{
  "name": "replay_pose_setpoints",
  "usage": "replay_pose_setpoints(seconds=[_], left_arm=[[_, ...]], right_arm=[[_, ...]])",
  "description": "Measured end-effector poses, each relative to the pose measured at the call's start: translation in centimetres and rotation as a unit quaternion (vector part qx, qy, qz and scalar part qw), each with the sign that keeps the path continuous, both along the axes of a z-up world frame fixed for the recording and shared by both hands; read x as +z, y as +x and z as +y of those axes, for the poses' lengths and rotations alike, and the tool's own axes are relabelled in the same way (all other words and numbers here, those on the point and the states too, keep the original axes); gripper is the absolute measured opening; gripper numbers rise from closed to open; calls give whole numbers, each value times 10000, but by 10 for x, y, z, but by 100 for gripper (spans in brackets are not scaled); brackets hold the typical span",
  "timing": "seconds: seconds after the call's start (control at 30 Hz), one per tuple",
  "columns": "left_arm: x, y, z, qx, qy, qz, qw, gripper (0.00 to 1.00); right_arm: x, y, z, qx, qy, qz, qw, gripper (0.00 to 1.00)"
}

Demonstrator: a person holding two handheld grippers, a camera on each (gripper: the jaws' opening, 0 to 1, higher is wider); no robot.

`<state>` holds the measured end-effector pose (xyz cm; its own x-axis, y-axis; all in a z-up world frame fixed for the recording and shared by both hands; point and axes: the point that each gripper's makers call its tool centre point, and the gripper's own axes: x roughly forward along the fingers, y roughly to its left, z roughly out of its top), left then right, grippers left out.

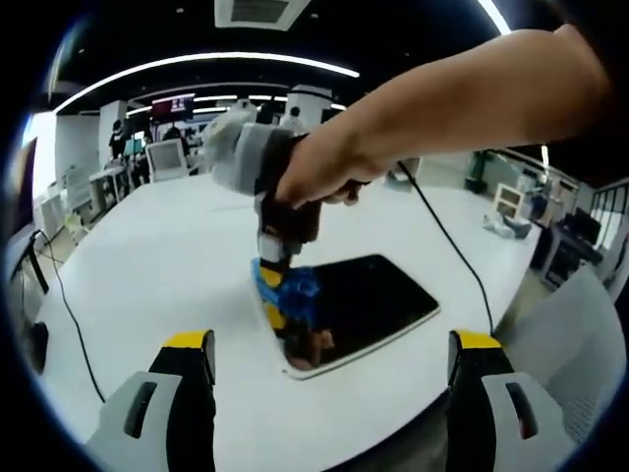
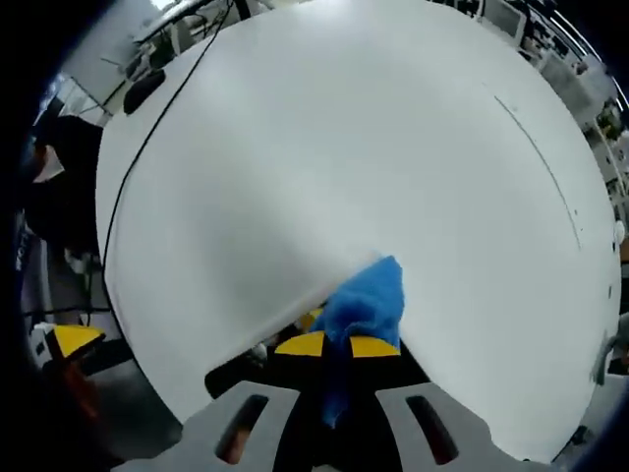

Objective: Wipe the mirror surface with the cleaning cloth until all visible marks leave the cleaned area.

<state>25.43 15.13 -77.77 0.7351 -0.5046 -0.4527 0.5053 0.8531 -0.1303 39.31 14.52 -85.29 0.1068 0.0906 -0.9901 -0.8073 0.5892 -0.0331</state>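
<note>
A dark rectangular mirror [image 1: 369, 305] with a pale rim lay flat near the front edge of the round white bench [image 1: 167, 256]. A person's hand [image 1: 324, 172] held the right gripper [image 1: 280, 295] upright over the mirror's left end, its fingers clenched on a blue cleaning cloth [image 1: 295, 290] pressed to the glass. In the right gripper view the cloth [image 2: 369, 300] bunched between yellow-tipped fingers. The left gripper [image 1: 334, 359] hung nearer, fingers spread wide apart and grasping nothing. A black cable [image 1: 447, 236] trailed across the bench.
</note>
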Motion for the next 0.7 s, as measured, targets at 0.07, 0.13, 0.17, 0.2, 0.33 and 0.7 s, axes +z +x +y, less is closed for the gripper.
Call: replay_pose_setpoints(seconds=[0.07, 0.13, 0.17, 0.2, 0.33, 0.7], left_arm=[[0, 0, 0, 15, -11, 10, 10000, 99], [-1, 1, 0, 24, -30, 26, 10000, 99], [0, 1, 0, 31, -35, 26, 10000, 99], [3, 2, 0, 56, -84, -38, 9999, 99], [0, 2, 1, 35, -5, 5, 10000, 99], [0, 0, 2, 33, 26, 23, 10000, 99]], right_arm=[[1, 0, -2, 15, -17, 13, 10000, 2], [1, 1, -4, 19, 26, 63, 10000, 2], [0, 2, -4, -9, 63, 89, 9999, 2], [0, 0, -5, -80, 120, 128, 9998, 2], [-1, 1, -4, -174, 171, 146, 9996, 1], [-2, 1, -3, -171, 293, 89, 9994, 1]])
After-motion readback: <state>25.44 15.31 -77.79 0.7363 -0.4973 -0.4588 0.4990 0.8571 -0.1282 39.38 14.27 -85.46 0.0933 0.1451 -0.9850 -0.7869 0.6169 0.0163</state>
